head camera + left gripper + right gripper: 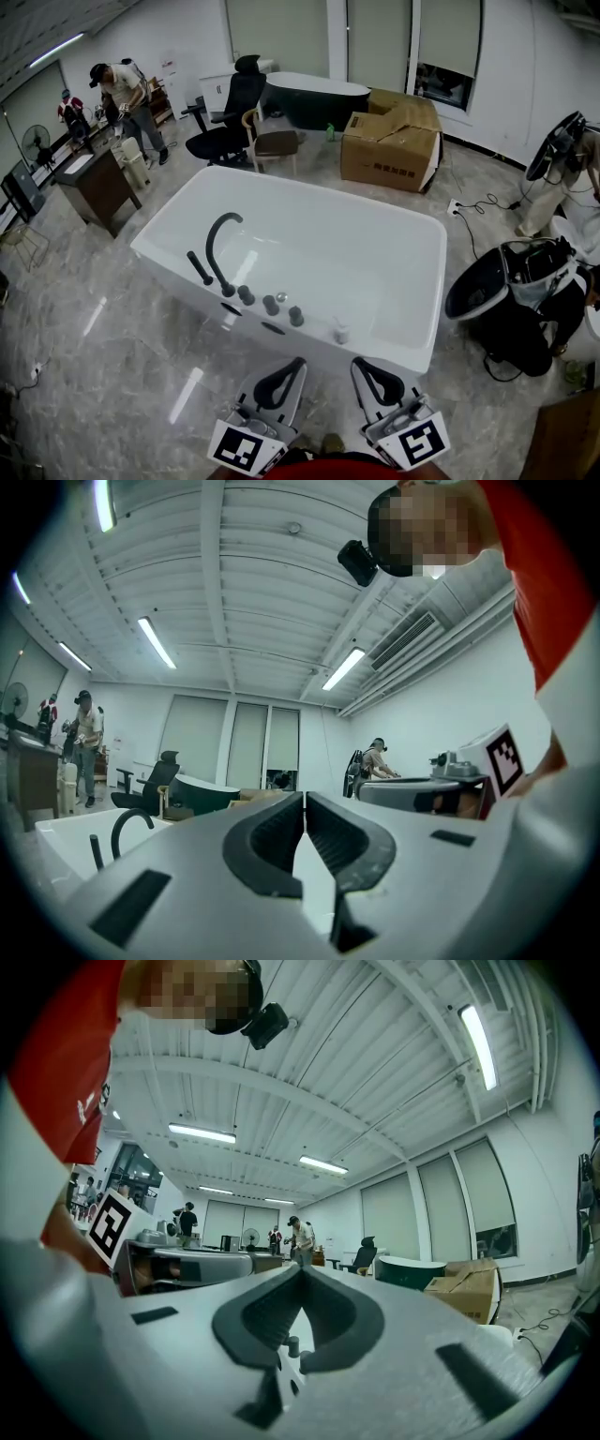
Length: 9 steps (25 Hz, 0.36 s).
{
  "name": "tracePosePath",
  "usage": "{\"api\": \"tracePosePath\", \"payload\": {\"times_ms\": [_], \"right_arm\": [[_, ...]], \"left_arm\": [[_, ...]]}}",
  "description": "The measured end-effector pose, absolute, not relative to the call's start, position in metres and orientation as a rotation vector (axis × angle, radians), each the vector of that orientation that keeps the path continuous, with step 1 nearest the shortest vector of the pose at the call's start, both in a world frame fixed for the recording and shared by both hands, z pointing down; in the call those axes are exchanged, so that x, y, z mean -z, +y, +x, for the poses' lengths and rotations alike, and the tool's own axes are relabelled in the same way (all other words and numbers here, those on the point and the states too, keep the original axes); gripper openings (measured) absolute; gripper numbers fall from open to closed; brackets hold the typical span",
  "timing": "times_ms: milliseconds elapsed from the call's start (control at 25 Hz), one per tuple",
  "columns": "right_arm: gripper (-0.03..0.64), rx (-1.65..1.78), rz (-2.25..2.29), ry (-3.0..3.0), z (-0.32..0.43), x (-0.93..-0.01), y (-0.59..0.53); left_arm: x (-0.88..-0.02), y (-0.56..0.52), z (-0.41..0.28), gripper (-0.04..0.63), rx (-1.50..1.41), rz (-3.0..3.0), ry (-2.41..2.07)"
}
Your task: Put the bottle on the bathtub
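Standing on the near rim of the white bathtub [427, 281]: one small pale bottle [339, 330], upright, just right of the row of dark knobs [270, 305]. Nothing grips it, and it is well apart from both grippers.

- Left gripper [295, 364]: low in the head view, short of the tub's near wall, pointing toward the rim. Its own view shows the jaws [305, 803] clenched pad to pad with nothing between them. Marker cube [247, 447] at its rear.
- Right gripper [361, 366]: beside the left one, also short of the tub. Its own view shows the jaws [300, 1274] pressed together and empty. Marker cube [419, 441] at its rear.
- Black faucet [220, 246]: curved spout on the near rim, left of the knobs, arching over the tub's interior.
- Cardboard box [392, 141]: on the floor beyond the tub's far side, flaps partly open.
- Dark bathtub [314, 98]: by the back wall under the windows.
- Black office chair [230, 117] and a wooden chair [272, 142]: side by side, left of the box.
- Person in a cap [127, 98]: at far left, near a wooden desk [94, 187].
- Floor: glossy grey tile.
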State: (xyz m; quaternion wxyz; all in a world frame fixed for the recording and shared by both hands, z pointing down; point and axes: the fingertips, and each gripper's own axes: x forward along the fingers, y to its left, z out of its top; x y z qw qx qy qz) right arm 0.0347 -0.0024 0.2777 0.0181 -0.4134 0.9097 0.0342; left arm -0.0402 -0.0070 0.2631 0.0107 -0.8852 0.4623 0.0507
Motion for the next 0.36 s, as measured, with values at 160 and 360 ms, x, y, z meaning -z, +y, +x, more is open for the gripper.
{"api": "tracePosePath", "payload": {"times_ms": [160, 360], "right_arm": [[0.003, -0.123, -1.282, 2.827, 0.0364, -0.2774, -0.0104], [0.003, -0.110, -1.279, 2.832, 0.0283, -0.2768, -0.0052]], "left_arm": [[-0.2710, -0.0125, -0.0406, 0.014, -0.132, -2.765, 1.465], [-0.2675, -0.0074, -0.0428, 0.014, -0.147, -2.765, 1.451]]}}
